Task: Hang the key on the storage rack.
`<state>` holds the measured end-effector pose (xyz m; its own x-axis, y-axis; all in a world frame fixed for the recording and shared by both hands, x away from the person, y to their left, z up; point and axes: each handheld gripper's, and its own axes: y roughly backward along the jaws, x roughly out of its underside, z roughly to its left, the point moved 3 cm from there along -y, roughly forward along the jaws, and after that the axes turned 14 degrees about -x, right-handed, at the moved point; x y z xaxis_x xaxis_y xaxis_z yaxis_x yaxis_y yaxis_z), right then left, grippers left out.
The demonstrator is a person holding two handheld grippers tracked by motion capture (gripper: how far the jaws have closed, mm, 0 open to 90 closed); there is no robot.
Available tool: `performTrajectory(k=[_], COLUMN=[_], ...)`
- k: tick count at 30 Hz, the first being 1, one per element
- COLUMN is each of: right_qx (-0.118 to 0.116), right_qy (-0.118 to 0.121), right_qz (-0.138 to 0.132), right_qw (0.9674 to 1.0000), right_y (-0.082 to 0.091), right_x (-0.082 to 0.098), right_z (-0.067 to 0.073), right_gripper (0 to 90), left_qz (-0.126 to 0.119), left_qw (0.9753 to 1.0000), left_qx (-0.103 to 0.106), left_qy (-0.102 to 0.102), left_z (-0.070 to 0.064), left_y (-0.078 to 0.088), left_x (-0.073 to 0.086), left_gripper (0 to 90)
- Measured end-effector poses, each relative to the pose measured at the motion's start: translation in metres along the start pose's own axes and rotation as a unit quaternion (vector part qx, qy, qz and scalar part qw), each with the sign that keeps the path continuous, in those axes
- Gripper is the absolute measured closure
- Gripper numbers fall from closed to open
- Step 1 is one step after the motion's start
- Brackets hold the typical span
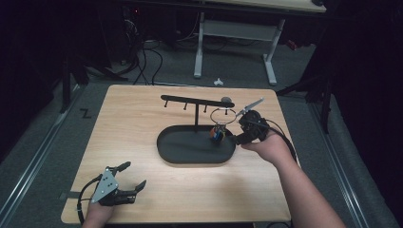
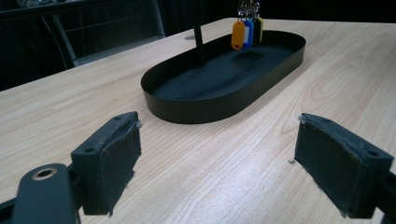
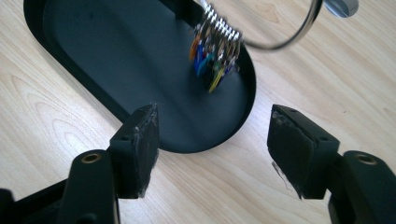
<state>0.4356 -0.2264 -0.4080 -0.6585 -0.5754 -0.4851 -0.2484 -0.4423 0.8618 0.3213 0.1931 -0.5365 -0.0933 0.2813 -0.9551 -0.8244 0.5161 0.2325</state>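
Note:
A black oval tray (image 1: 164, 152) sits mid-table, with a black stand whose hook bar (image 1: 190, 100) spans above it. A large metal ring (image 1: 222, 115) hangs from the bar's right end. It carries several coloured key tags (image 1: 218, 134) that dangle over the tray's right end. My right gripper (image 1: 239, 129) is open just right of the tags, and nothing lies between its jaws. The right gripper view has the tags (image 3: 212, 60) and ring (image 3: 285, 42) ahead of the open gripper (image 3: 212, 140). My left gripper (image 1: 134, 175) rests open at the table's front left corner, facing the tray (image 2: 196, 107).
The wooden table (image 1: 142, 114) is bare around the tray. A grey knob (image 1: 227, 99) caps the bar's right end. Beyond the table's far edge stand a white desk frame (image 1: 235, 33) and cables on the floor.

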Motion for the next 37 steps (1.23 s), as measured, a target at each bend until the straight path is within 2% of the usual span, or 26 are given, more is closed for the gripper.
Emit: performTrajectory(k=[5,6,7,11,13,14,15,16,17,18,19,20,21,22,23,24,25,26,27,29,32,33,37], right_qx=[0.005,0.005,0.008,0.012,0.012,0.012,0.018,0.018,0.032,0.041,0.052,0.057,0.057,0.075,0.075,0.089,0.081,0.081,0.071,0.075,0.072,0.071,0.078], right_qy=[0.001,0.001,0.004,-0.008,-0.011,-0.011,-0.007,-0.007,-0.008,-0.014,-0.018,-0.016,-0.014,-0.006,-0.006,-0.006,-0.042,-0.042,-0.050,-0.041,-0.050,-0.060,-0.063], right_qz=[-0.033,-0.033,-0.054,-0.092,-0.118,-0.118,-0.140,-0.140,-0.165,-0.181,-0.217,-0.228,-0.217,-0.209,-0.209,-0.210,-0.218,-0.218,-0.226,-0.227,-0.230,-0.231,-0.232], right_qw=[0.9994,0.9994,0.9985,0.9957,0.9929,0.9929,0.9900,0.9900,0.9858,0.9825,0.9746,0.9720,0.9744,0.9751,0.9751,0.9736,0.9718,0.9718,0.9702,0.9700,0.9691,0.9685,0.9675], right_y=[-0.012,-0.012,-0.018,-0.030,-0.038,-0.038,-0.044,-0.044,-0.048,-0.049,-0.053,-0.055,-0.056,-0.055,-0.055,-0.055,-0.059,-0.059,-0.060,-0.060,-0.060,-0.060,-0.059], right_x=[0.025,0.025,0.038,0.063,0.080,0.080,0.096,0.096,0.117,0.127,0.146,0.156,0.161,0.162,0.162,0.164,0.166,0.166,0.163,0.162,0.164,0.166,0.164], right_z=[0.008,0.008,0.012,0.018,0.023,0.023,0.027,0.027,0.033,0.036,0.040,0.042,0.043,0.043,0.043,0.043,0.038,0.038,0.038,0.038,0.037,0.035,0.033], right_gripper=[33.7,33.7,33.7,33.2,32.4,32.4,30.7,30.7,30.2,30.3,33.0,34.5,30.6,27.3,27.3,27.2,21.2,21.2,20.7,20.6,20.6,20.8,20.6], left_qz=[0.000,0.000,0.003,0.004,0.005,0.005,0.006,0.007,0.006,0.006,0.006,0.009,0.011,0.012,0.012,0.014,0.017,0.017,0.021,0.021,0.021,0.020,0.014], left_qw=[1.0000,1.0000,1.0000,1.0000,1.0000,1.0000,1.0000,1.0000,1.0000,1.0000,1.0000,1.0000,0.9999,0.9999,0.9999,0.9999,0.9999,0.9999,0.9998,0.9998,0.9998,0.9998,0.9999], left_qx=[0.000,0.000,0.000,0.000,0.000,0.000,0.000,0.000,0.000,0.000,-0.001,-0.001,-0.002,-0.002,-0.002,-0.002,-0.003,-0.003,-0.003,-0.003,-0.003,-0.001,0.002], left_qy=[0.000,0.000,0.000,-0.001,-0.001,-0.001,-0.001,-0.001,-0.002,-0.003,-0.003,-0.002,-0.001,-0.002,-0.002,-0.002,-0.002,-0.002,-0.002,-0.001,0.001,-0.001,-0.003], left_z=[0.000,0.000,0.000,0.000,0.000,0.000,0.000,0.000,0.000,0.000,0.000,0.000,0.000,0.000,0.000,0.000,0.000,0.000,0.000,0.000,0.001,0.000,-0.001], left_y=[0.000,0.000,-0.001,-0.001,-0.001,-0.001,-0.002,-0.002,-0.002,-0.002,-0.002,-0.002,-0.003,-0.003,-0.003,-0.003,-0.004,-0.004,-0.005,-0.006,-0.006,-0.005,-0.003], left_x=[0.000,0.000,0.000,0.000,0.000,0.000,0.000,0.000,0.000,0.000,0.000,0.000,0.000,0.000,0.000,-0.001,-0.001,-0.001,-0.001,-0.001,-0.001,-0.001,0.000], left_gripper=[15.0,15.0,15.0,15.0,15.0,15.0,15.0,15.0,15.0,15.0,15.0,15.0,15.0,15.0,15.0,15.0,15.0,15.0,15.0,15.0,15.1,15.0,15.0])
